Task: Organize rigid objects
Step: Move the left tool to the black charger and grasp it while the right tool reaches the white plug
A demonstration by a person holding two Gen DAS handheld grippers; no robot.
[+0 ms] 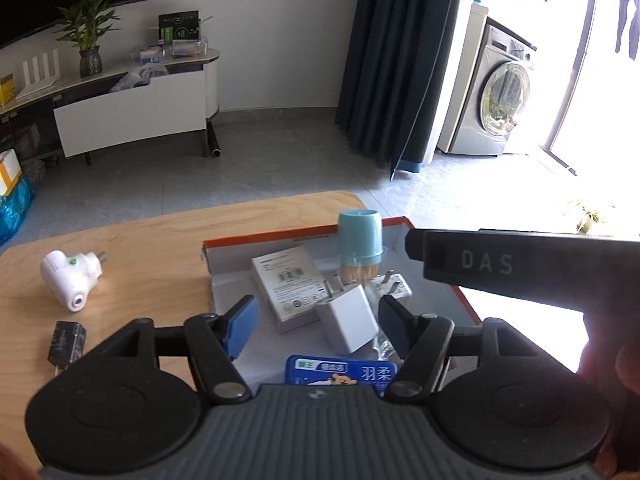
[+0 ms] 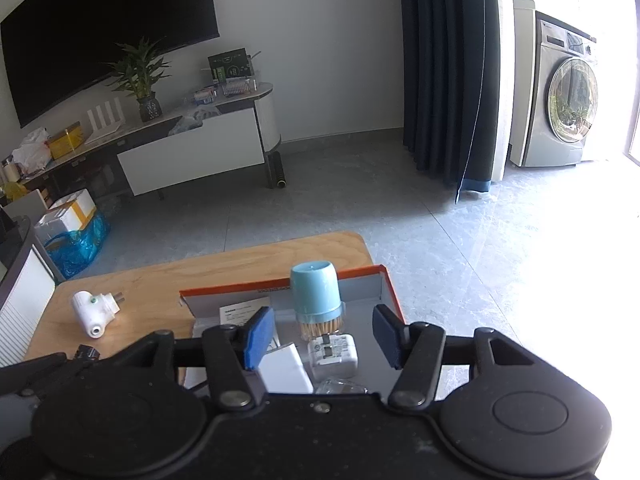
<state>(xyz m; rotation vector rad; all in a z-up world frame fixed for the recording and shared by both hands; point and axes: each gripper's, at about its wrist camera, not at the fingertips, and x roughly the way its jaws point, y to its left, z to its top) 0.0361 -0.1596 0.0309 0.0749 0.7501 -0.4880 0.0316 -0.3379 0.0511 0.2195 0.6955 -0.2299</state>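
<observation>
Centrally, both grippers, left [image 1: 316, 322] and right [image 2: 325, 336], spread wide over orange-rimmed box [image 1: 276, 236]; bare tabletop [image 1: 152, 248] at frame left, around white plug [image 1: 70, 278].

Bench [image 1: 160, 240]: showing pale wood grain. Box [image 1: 276, 239]: showing an orange rim over a grey-white inside. Toothpick holder [image 1: 360, 236]: showing a light blue cap over tan sticks. Charger cube [image 1: 350, 320]: appearing plain white. Plug-in device [image 1: 68, 276]: appearing white, carrying a green dot. Packet [image 1: 344, 372]: showing blue with white lettering. Tongs' pads [image 1: 242, 326]: showing blue.
</observation>
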